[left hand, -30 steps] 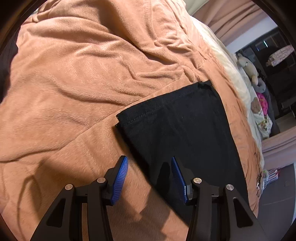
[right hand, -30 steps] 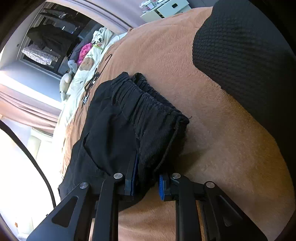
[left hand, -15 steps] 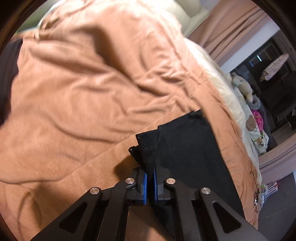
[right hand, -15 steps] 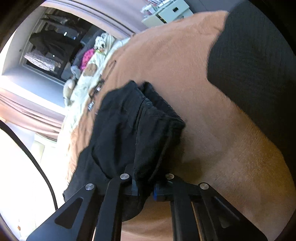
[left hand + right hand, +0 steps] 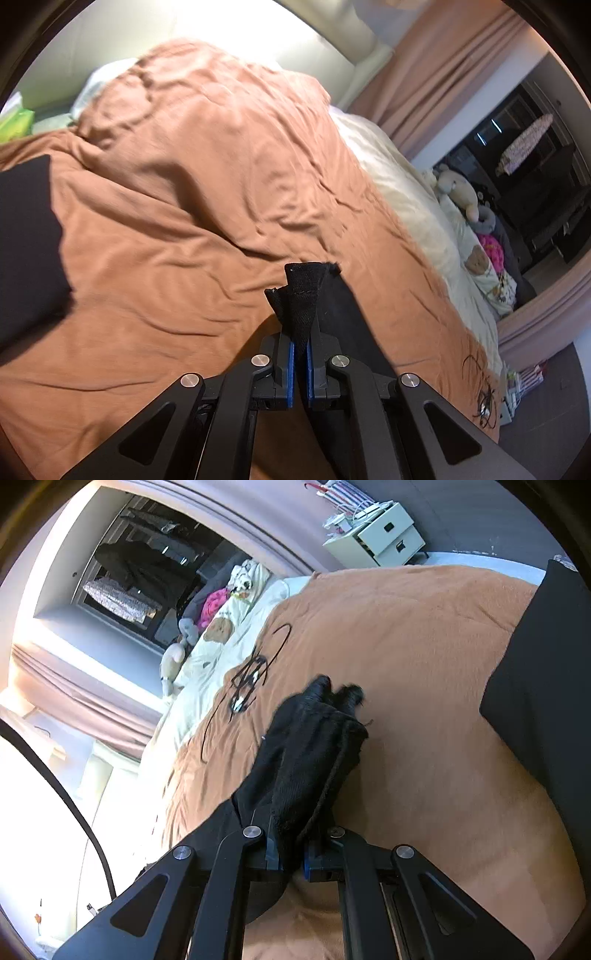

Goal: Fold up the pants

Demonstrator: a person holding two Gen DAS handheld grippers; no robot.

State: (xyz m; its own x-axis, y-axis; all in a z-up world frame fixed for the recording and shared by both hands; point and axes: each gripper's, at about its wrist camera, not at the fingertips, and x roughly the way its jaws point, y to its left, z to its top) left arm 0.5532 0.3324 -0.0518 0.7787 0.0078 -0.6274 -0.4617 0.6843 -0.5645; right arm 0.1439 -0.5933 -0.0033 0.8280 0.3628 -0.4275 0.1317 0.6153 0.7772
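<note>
A wide orange-brown blanket (image 5: pixel 192 229) covers the bed, and the black pants (image 5: pixel 306 760) hang just above it, gathered at both ends by the two tools. The fold looks to be in its early stage: both ends are pinched and raised, but no half is yet laid over the other, so the carry, the laying down and the smoothing all seem left to do. The right gripper (image 5: pixel 291 853) is pressed together on the bunched, ribbed waistband end, with a drawstring trailing down beside its pads. The left gripper (image 5: pixel 300 365) is likewise clamped tight on a hem corner, which sticks up as a small dark flap between the blue pads. How the cloth runs between the two grips cannot be seen; each camera shows only its own end, and the middle drops out of view below the fingers. Whether the legs are already stacked on each other is hard to judge. A dark cloth (image 5: pixel 546 686) at the blanket's edge is cut off, and the tangle of black cable (image 5: pixel 251 675) beyond is too small to read.
</note>
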